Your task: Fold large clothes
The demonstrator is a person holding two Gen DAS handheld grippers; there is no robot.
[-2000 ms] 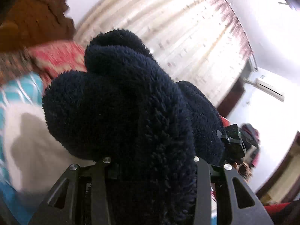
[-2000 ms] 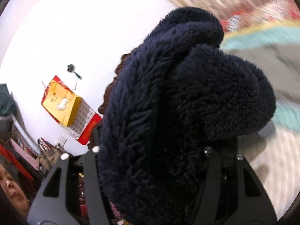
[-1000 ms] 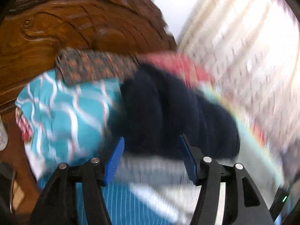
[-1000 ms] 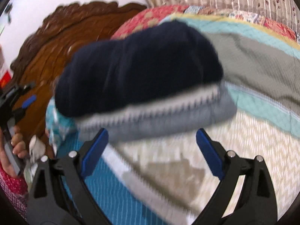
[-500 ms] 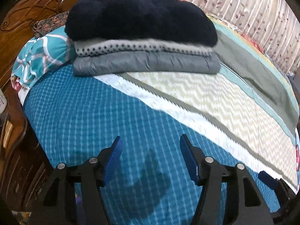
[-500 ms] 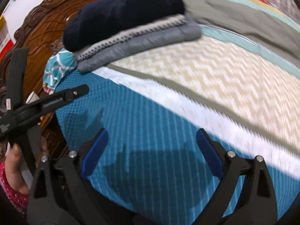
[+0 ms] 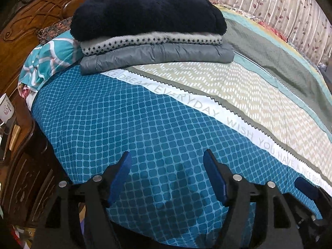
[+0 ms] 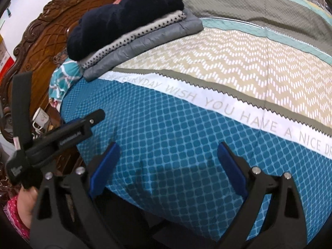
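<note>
On the patterned bedspread by the carved headboard, folded clothes lie stacked; both grippers' fingers spread wide, empty.

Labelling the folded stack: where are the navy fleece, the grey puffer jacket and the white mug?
navy fleece (image 7: 145,10), left wrist view, top middle.
grey puffer jacket (image 7: 157,57), left wrist view, front edge.
white mug (image 8: 41,117), right wrist view, side wall.

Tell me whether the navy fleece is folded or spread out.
Folded: the navy fleece sits as a compact bundle atop the patterned knit and grey jacket.
</note>
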